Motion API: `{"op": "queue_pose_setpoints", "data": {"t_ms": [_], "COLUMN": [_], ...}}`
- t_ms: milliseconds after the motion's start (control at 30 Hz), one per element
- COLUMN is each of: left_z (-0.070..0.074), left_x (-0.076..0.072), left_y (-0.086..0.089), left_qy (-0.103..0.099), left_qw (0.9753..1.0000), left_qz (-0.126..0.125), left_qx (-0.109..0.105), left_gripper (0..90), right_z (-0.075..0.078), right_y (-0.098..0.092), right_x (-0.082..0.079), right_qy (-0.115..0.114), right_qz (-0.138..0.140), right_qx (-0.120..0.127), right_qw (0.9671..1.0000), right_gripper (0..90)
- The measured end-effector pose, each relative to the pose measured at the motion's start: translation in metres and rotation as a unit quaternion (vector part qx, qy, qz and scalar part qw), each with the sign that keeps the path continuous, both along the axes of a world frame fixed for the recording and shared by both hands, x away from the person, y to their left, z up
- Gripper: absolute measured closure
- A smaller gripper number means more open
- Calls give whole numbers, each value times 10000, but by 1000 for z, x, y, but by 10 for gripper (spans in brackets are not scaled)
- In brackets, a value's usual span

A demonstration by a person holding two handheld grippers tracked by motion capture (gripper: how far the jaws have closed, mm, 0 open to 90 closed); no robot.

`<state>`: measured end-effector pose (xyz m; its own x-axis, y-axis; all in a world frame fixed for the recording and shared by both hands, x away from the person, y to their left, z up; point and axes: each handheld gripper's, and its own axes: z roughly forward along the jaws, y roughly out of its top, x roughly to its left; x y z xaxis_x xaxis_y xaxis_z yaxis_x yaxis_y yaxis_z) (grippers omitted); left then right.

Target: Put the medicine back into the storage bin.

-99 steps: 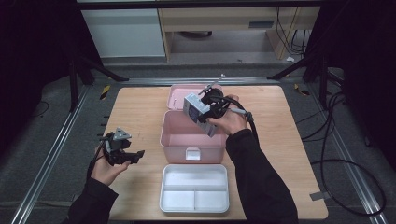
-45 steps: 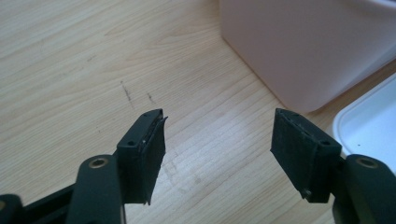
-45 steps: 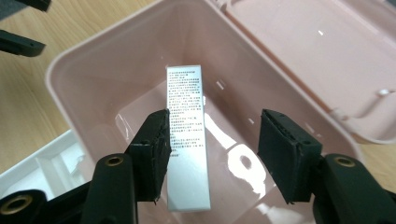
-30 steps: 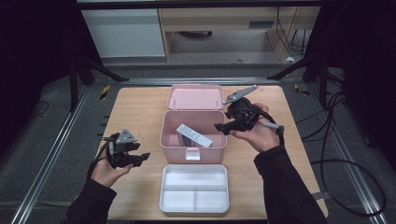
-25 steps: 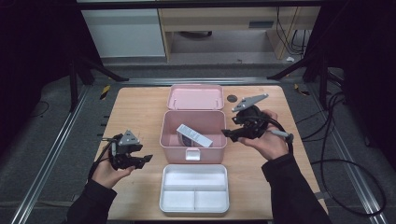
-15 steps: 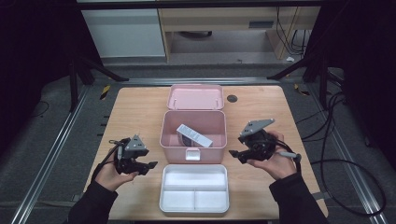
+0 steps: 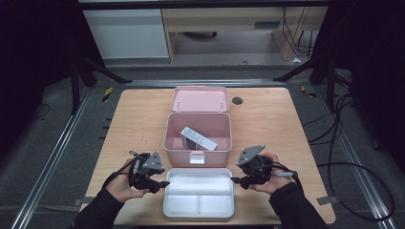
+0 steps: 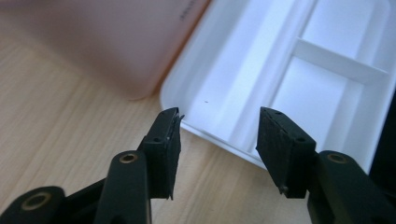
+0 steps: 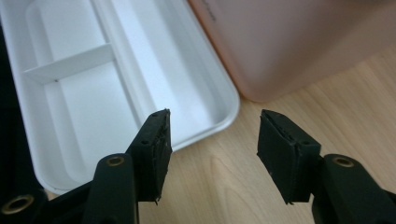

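Flanking the white tray (image 7: 199, 210), which lies just in front of the pink box (image 7: 197, 132), the left gripper (image 8: 218, 138) and right gripper (image 9: 212, 137) gape wide, empty; each should straddle its tray end evenly before closing.

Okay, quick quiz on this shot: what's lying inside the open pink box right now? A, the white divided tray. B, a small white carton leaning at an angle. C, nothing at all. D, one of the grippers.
B: in the high view a small white carton leans at an angle inside the pink box, while the white divided tray sits on the table in front of it.
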<state>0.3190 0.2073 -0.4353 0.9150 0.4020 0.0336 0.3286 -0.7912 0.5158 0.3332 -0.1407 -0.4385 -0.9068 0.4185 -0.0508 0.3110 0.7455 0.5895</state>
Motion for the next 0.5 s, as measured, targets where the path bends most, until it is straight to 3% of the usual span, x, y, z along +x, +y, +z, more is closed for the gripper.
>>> {"op": "queue_pose_setpoints", "data": {"t_ms": [167, 300, 500], "left_z": [-6, -15, -20], "left_x": [-3, -5, -6], "left_y": [-9, -19, -26], "left_qy": [68, 100, 197], "left_qw": [9996, 9980, 9957], "left_qz": [-232, -457, -630], "left_qx": [140, 422, 644], "left_gripper": [555, 574, 646], "right_z": [-6, -13, -22], "right_y": [14, 25, 37], "right_x": [-6, -9, -11], "right_qy": [109, 278, 435], "right_qz": [302, 471, 674], "right_qx": [-107, -361, -726], "right_qw": [9994, 9978, 9941], "right_gripper": [496, 548, 629]}}
